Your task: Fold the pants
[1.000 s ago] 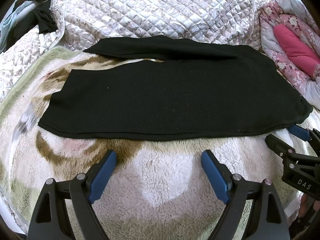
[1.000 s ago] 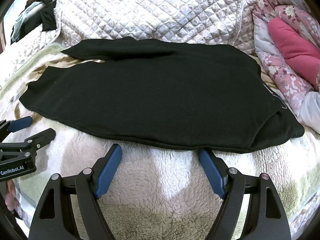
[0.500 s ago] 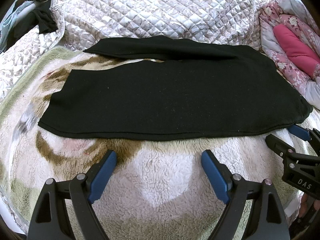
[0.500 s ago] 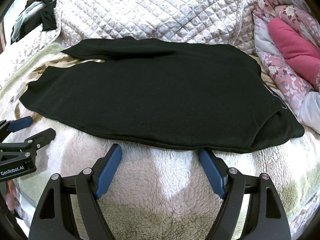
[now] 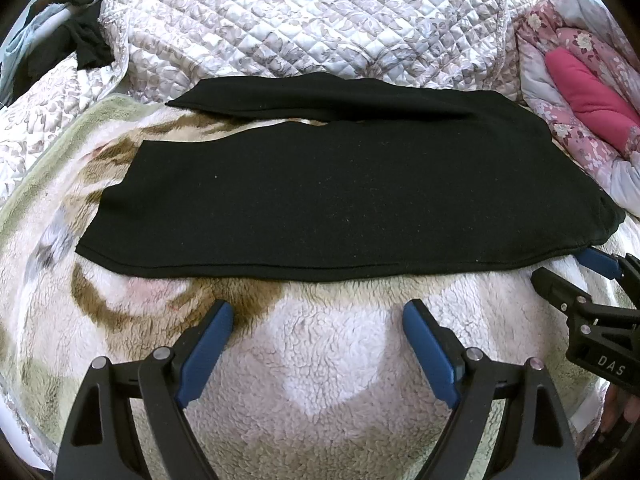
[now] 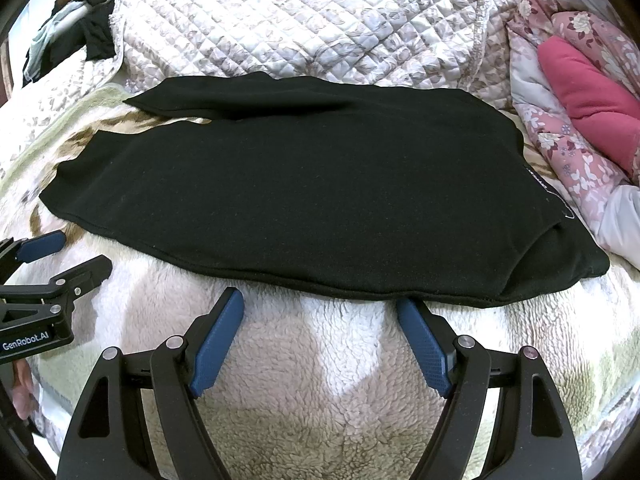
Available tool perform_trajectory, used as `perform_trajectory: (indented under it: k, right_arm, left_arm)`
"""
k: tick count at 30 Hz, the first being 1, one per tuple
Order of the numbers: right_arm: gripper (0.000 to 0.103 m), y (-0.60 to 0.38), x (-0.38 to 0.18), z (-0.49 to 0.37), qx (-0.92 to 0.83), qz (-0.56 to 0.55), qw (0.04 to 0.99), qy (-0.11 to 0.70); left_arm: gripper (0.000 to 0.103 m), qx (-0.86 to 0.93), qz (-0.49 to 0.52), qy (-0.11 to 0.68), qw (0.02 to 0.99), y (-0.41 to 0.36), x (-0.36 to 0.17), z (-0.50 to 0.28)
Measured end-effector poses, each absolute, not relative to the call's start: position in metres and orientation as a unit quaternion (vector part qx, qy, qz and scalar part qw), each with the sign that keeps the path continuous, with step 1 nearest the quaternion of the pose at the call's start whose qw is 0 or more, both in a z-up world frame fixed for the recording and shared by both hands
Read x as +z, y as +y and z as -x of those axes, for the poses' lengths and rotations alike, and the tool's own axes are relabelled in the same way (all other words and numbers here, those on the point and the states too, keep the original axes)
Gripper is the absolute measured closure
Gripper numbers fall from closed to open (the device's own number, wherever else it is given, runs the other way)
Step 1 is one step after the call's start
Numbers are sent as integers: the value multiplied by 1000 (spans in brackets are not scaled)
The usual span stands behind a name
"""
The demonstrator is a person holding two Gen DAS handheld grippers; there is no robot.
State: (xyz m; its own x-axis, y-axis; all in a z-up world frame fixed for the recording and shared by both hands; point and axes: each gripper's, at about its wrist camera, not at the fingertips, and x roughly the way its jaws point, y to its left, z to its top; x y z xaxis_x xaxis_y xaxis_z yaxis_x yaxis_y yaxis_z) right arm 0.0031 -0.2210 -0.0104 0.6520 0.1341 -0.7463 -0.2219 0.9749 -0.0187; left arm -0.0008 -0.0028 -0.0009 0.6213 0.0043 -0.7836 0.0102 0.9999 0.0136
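on the fleece blanket (image 5: 320,380) of the bed, the black pants (image 5: 340,200) lie flat, unfolded, 2 legs side by side. every fold looks left to do. long axis runs left-right, waistband at right. left gripper (image 5: 318,320) and right gripper (image 6: 320,308) gape wide near the hem edge, holding nothing.

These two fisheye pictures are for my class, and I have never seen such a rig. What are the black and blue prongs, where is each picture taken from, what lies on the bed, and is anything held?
The prongs are hand-held grippers, one per hand, each carrying a camera looking along its fingers. One picture comes from the left gripper, the other from the right gripper. Both are open and hold nothing. Black pants lie spread on a fleecy blanket, with a quilted cover behind.
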Motion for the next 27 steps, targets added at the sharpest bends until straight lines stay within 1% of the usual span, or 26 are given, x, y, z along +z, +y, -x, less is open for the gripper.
perform_trajectory:
  k: [27]
  right_arm:
    - [24,-223,-8,-2,97,55,907,407]
  left_arm:
    - [13,-1,-10,434,901,-4,0,0]
